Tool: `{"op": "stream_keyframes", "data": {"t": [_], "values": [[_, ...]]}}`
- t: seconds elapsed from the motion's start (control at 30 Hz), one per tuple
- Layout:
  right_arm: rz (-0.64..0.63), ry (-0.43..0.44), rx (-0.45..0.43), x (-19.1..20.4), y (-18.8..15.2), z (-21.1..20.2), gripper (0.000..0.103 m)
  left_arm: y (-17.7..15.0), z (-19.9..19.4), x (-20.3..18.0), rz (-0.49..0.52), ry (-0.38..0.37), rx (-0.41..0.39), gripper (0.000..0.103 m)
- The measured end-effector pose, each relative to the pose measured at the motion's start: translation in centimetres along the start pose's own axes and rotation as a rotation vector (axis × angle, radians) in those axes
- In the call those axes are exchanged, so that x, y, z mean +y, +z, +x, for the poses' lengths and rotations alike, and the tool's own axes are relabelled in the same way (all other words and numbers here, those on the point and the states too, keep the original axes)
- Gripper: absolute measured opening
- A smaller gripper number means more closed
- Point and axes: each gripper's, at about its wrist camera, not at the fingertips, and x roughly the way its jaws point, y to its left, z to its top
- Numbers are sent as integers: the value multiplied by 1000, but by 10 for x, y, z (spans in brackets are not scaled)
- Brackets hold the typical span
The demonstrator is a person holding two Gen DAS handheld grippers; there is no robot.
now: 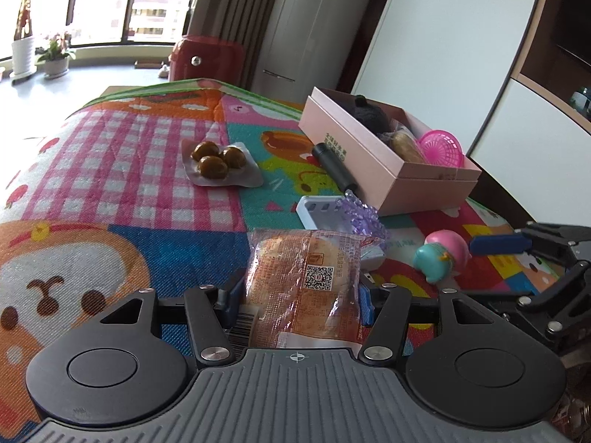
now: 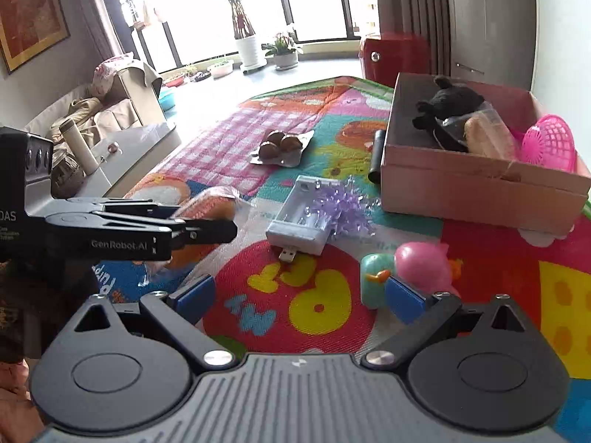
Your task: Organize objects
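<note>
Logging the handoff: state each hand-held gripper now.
Left hand-held gripper: shut on the packaged bread.
Right hand-held gripper: open, holding nothing.

Looks like someone's living room: sofa (image 2: 85,110) along the wall, potted plants (image 2: 284,51) by big windows (image 2: 314,0), kids' cartoon play mat (image 2: 295,295) on the floor.

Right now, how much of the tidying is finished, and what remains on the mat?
Done: the pink box already holds a black plush toy, a wrapped bun and a pink basket.
In hand: the left gripper grips a packaged bread; the right gripper has open jaws beside the pink-and-teal toy.
Left: that toy, the white battery case, purple bow, black cylinder and chestnut pack.
</note>
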Motion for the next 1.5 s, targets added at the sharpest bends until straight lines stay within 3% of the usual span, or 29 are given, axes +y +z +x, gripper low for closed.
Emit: {"op": "stream_keyframes", "data": {"t": [0.13, 0.27, 0.4, 0.47, 0.5, 0.53, 0.77, 0.87, 1.07, 1.13, 1.2, 1.3, 1.5], "values": [[-43, -139, 7, -10, -1, 8, 98, -3, 2, -3, 11, -9, 11, 62], [50, -145, 56, -29, -6, 24, 98, -4, 3, -4, 19, -5, 14, 62], [45, -181, 54, -34, -8, 40, 98, -4, 1, -4, 23, 1, 14, 62], [50, -181, 64, -37, -7, 44, 94, -4, 1, -4, 22, 3, 18, 62], [39, -183, 59, -35, -6, 42, 84, -4, 1, -4, 24, 5, 21, 62], [22, -175, 60, -32, -4, 40, 67, -4, 1, -6, 28, 6, 25, 62], [-50, -168, -20, -14, -4, -10, 67, -5, -3, -28, 101, -55, 60, 62], [-39, -190, -76, -20, -5, -39, 67, 19, -12, -49, 116, -113, -12, 62], [9, -257, -195, -44, -5, -78, 67, 108, -3, -102, 141, -150, -283, 62], [27, -262, -214, -51, -7, -83, 67, 133, 23, -108, 75, -212, -295, 62], [39, -267, -219, -56, -9, -83, 67, 144, 64, -111, 61, -245, -230, 65], [61, -279, -215, -65, -11, -82, 67, 142, 106, -114, 92, -159, -135, 61], [113, -287, -229, -90, 5, -83, 67, 129, 65, -80, 45, -130, -285, 61]]}}
